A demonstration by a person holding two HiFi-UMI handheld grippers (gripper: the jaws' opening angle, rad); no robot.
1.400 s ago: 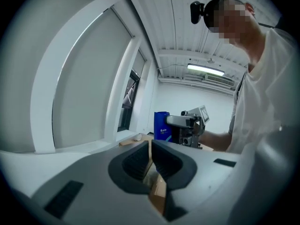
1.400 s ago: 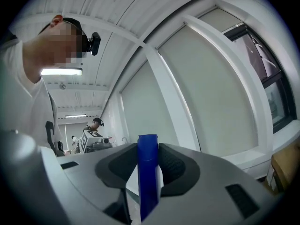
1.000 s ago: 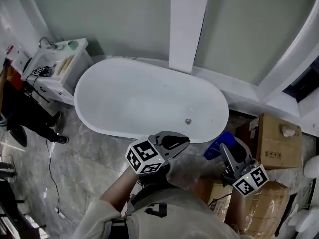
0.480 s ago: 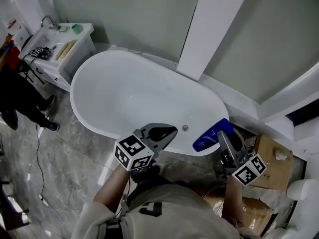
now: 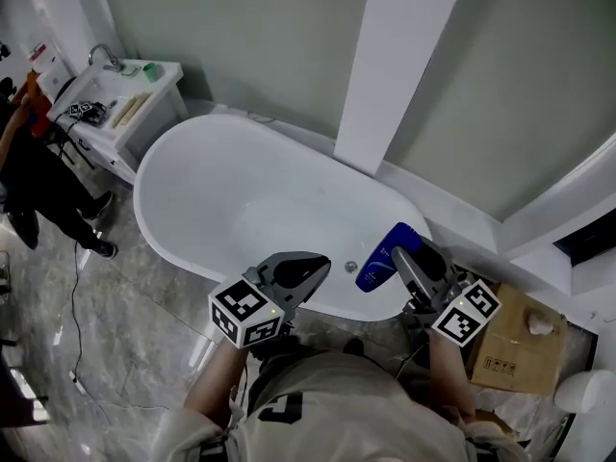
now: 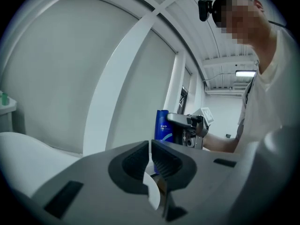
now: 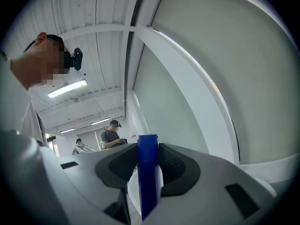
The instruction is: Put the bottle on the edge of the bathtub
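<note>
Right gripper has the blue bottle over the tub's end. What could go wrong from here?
1. The bottle sits tilted in the right gripper. Released like that onto the rounded, glossy bathtub rim, it would likely topple or slide off.
2. In the head view it seems to hang over the basin near the drain, not over the rim. Opening now may drop it inside.

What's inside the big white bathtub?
The bathtub shows only its bare white inside and a small drain. The left gripper and the blue bottle in the right gripper cover part of its near side, so that bit is hidden.
</note>
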